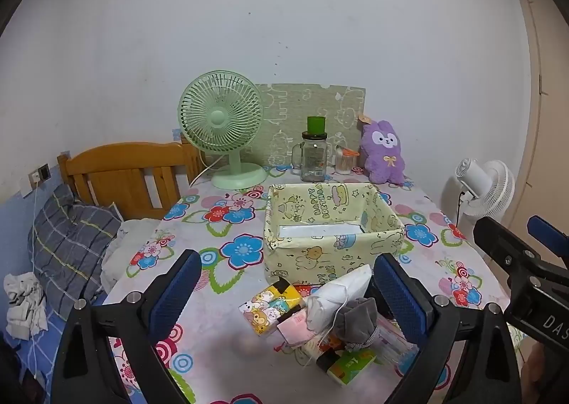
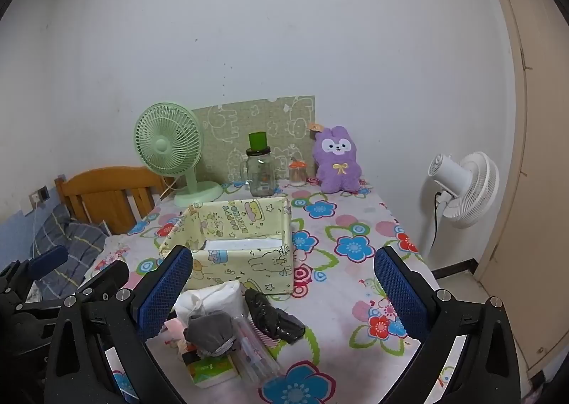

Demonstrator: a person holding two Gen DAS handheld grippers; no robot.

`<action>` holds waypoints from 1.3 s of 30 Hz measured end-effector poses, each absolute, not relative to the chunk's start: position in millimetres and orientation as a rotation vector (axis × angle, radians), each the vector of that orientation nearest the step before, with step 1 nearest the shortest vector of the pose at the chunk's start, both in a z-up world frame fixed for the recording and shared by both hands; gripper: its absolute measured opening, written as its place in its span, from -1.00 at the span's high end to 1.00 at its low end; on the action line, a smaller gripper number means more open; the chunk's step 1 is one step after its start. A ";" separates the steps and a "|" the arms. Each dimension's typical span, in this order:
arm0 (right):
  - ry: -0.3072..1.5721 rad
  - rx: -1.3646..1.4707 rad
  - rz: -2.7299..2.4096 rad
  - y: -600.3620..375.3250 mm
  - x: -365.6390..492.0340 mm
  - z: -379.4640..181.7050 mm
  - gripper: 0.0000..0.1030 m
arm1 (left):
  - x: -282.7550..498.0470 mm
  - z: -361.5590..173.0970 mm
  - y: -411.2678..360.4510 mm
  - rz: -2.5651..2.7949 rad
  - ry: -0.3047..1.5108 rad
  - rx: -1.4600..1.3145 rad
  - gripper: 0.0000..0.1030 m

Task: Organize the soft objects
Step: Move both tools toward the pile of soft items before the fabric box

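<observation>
A yellow cartoon-print fabric box (image 1: pixel 330 222) (image 2: pixel 245 244) stands open mid-table. In front of it lies a pile: a cartoon tissue pack (image 1: pixel 272 304), a white soft pack (image 1: pixel 338 293) (image 2: pixel 213 299), a grey pouch (image 1: pixel 355 318) (image 2: pixel 209 331), a black bag (image 2: pixel 274 317), a green-and-white pack (image 1: pixel 350 366) (image 2: pixel 213 368) and a clear pen case (image 2: pixel 252 350). My left gripper (image 1: pixel 284 292) is open above the pile. My right gripper (image 2: pixel 282 285) is open, to the right of the pile. A purple plush rabbit (image 1: pixel 384 153) (image 2: pixel 336 160) sits at the back.
A green desk fan (image 1: pixel 222 126) (image 2: pixel 169 148), a glass jar with green lid (image 1: pixel 314 155) (image 2: pixel 260 169) and a small orange-lidded jar (image 2: pixel 297 173) stand at the table's back. A white floor fan (image 2: pixel 462 187) is right; a bed with wooden headboard (image 1: pixel 124 176) left.
</observation>
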State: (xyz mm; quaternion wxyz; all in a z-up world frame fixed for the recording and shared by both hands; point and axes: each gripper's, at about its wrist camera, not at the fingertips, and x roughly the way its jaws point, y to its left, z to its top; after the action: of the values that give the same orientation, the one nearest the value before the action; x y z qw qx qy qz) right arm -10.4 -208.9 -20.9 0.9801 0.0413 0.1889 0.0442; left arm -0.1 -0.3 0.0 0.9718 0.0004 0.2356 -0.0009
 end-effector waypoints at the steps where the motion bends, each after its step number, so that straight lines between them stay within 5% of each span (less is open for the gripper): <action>1: 0.380 0.083 0.089 -208.4 -11.0 -20.8 -0.99 | -0.4 0.1 -0.7 -0.004 0.475 0.000 -0.91; 39: 0.362 0.071 0.109 -203.2 -19.4 -13.2 -0.99 | -7.5 4.2 -1.5 0.005 0.446 0.010 -0.91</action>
State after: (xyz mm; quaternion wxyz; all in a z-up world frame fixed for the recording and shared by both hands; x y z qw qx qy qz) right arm -19.4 -203.2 -13.2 0.9816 0.0351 0.1798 0.0541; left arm -7.5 -1.5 4.2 0.9753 0.0050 0.2209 0.0026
